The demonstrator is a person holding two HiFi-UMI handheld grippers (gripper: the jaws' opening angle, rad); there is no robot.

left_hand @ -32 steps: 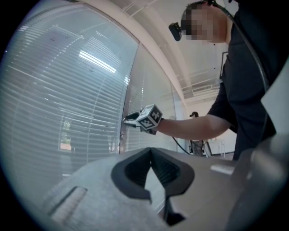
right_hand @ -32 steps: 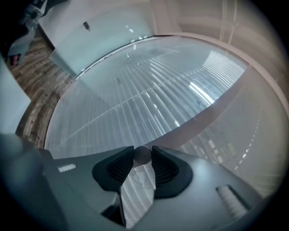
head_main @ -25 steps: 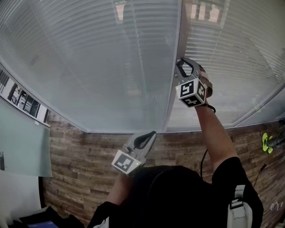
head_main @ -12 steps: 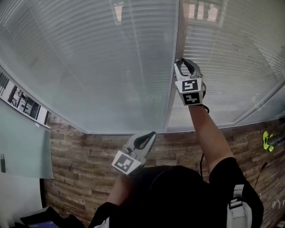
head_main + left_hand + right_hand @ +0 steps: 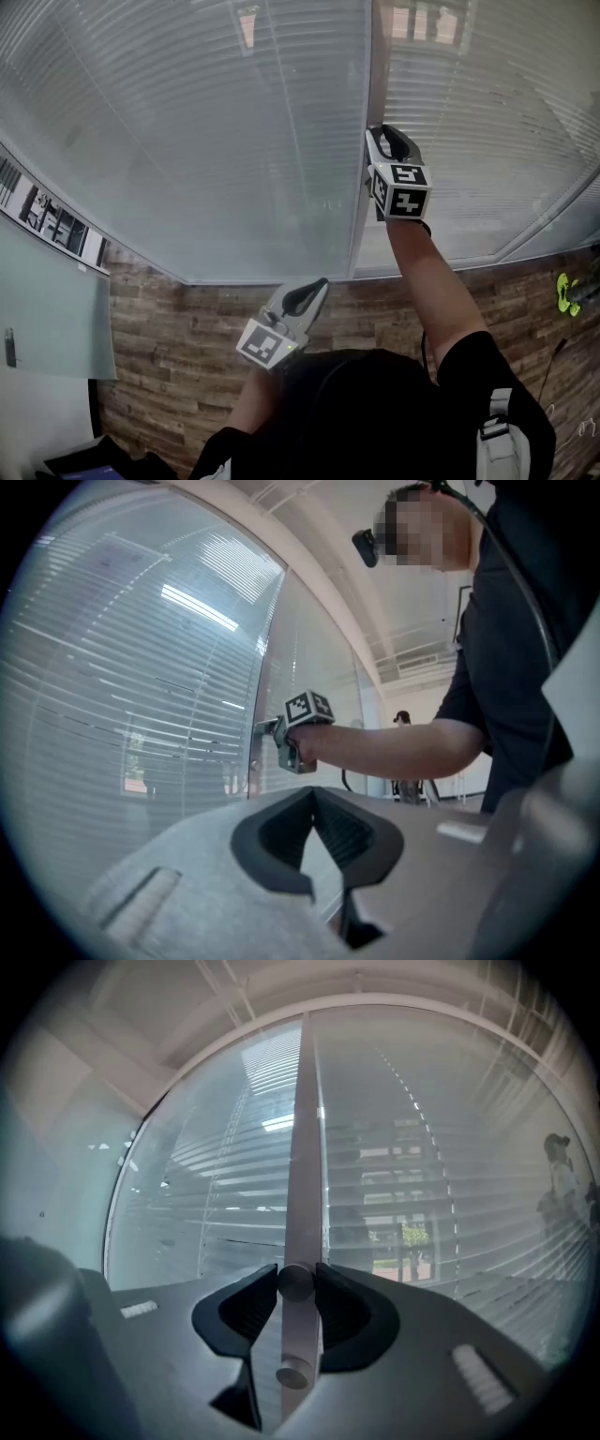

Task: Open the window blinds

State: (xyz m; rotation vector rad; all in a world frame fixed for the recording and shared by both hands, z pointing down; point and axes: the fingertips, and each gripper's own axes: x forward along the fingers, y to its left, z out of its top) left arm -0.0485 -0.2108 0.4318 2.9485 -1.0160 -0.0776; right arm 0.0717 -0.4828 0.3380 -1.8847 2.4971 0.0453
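Note:
Horizontal blinds hang behind two glass panes, the left pane (image 5: pixel 206 122) and the right pane (image 5: pixel 487 122), split by a grey upright post (image 5: pixel 364 197). My right gripper (image 5: pixel 374 133) is held against that post at arm's length. In the right gripper view its jaws are shut on a small round knob (image 5: pixel 296 1282) on the post (image 5: pixel 305 1147), and a second knob (image 5: pixel 292 1372) sits just below. The head view hides both knobs. The right pane's slats are tilted enough to show greenery outside. My left gripper (image 5: pixel 322 281) hangs low near my body, shut and empty (image 5: pixel 312 792), and from it I see the right gripper (image 5: pixel 270 731) at the post.
A wood-plank floor (image 5: pixel 187 328) runs below the windows. A pale glass board (image 5: pixel 47 309) stands at the left, and a green object (image 5: pixel 565 293) lies at the far right. A person (image 5: pixel 403 719) stands far off behind my right arm.
The right gripper has rolled about its own axis while staying on the knob; its marker cube now shows different faces. The left gripper has not moved.

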